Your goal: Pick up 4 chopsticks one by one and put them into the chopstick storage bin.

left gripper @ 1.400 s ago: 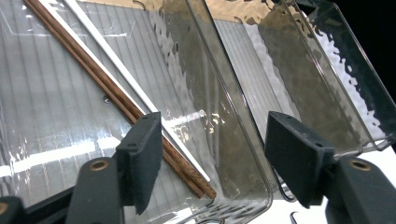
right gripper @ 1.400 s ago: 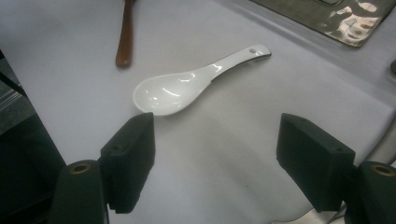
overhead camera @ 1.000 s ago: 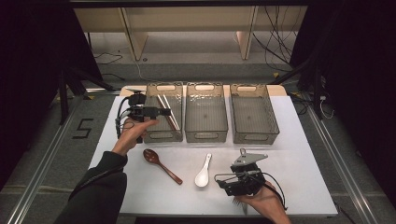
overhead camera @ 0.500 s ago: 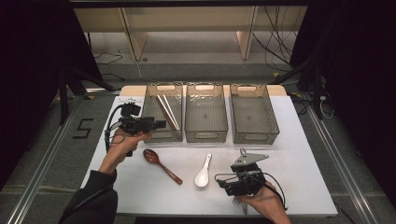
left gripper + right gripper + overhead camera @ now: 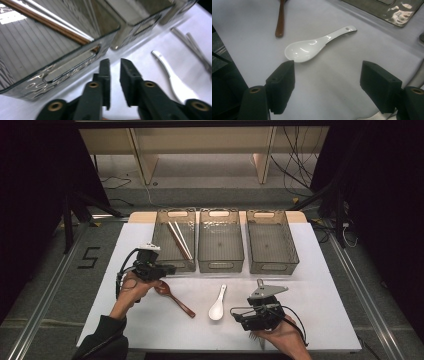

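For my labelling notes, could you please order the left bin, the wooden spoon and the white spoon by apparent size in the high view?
1. left bin
2. wooden spoon, partly hidden under the left gripper
3. white spoon

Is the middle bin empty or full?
Empty: the middle bin shows a bare floor in the high view, while the left bin holds chopsticks.

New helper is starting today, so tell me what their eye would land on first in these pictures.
Three clear bins in a row at the far side of the white table, the leftmost one holding chopsticks. Nearer, a brown wooden spoon and a white ceramic spoon lie loose. The left gripper, jaws just closed on nothing, sits before the left bin; the right gripper waits open beside the white spoon.
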The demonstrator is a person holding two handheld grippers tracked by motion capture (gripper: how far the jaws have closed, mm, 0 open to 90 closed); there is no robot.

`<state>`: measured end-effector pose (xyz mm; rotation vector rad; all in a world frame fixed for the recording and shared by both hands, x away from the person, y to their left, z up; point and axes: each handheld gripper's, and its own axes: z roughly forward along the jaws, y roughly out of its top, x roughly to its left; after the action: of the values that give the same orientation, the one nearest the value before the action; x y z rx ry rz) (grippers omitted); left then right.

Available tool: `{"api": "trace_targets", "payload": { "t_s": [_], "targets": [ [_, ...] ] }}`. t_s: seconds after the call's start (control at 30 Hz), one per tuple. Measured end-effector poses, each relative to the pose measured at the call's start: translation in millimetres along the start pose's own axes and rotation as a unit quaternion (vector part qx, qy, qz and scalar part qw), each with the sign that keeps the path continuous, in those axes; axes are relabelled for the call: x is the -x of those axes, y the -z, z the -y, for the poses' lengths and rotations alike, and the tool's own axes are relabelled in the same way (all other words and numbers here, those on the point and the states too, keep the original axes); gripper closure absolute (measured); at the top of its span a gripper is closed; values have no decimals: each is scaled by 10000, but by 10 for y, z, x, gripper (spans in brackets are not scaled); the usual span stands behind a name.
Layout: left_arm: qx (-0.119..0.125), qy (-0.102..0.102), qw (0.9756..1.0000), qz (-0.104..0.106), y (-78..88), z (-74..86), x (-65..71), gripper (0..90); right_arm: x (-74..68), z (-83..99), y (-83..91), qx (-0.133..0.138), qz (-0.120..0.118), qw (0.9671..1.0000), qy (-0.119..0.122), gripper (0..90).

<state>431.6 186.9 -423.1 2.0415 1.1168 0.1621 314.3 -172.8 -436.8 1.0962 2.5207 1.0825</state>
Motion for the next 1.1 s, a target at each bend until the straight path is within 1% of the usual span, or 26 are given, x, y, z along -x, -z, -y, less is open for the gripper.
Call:
{"api": "trace_targets", "payload": {
  "t_s": [0.1, 0.17, 0.27, 0.33, 0.4, 0.43, 0.67, 0.77, 0.87, 0.97, 1.1],
  "targets": [
    [-115, -36, 9999, -44, -65, 43, -27, 872, -2, 4, 2, 4, -3, 10000, -3, 290],
    [-152, -56, 9998, -87, -93, 62, -42, 885, -3, 5, 3, 4, -3, 10000, 5, 290],
    [-179, -27, 9998, -77, -136, 93, -76, 887, -6, 8, -2, 4, 1, 10000, 12, 290],
    [-246, -41, 9996, -110, -159, 116, -102, 887, -11, 9, -5, 7, -1, 10000, 18, 290],
    [-258, -29, 9996, -129, -181, 135, -123, 888, -14, 10, -3, 11, -7, 10000, 27, 289],
    [-269, -29, 9995, -155, -190, 142, -128, 888, -14, 11, 0, 21, -2, 10000, 16, 288],
    [-475, -224, 9979, -381, -268, 163, -163, 889, -1, 22, 7, 65, -21, 10000, 21, 288],
    [-538, -253, 9973, -431, -301, 169, -182, 889, 5, 35, 10, 70, -25, 10000, 26, 287],
    [-588, -282, 9964, -547, -343, 179, -192, 889, 20, 47, 21, 75, -23, 10000, 5, 288],
    [-632, -300, 9957, -610, -372, 187, -208, 888, 33, 57, 30, 95, -32, 9999, -12, 287],
    [-663, -246, 9952, -678, -397, 206, -250, 889, 44, 60, 27, 99, -29, 9999, -28, 287]
  ]
}}
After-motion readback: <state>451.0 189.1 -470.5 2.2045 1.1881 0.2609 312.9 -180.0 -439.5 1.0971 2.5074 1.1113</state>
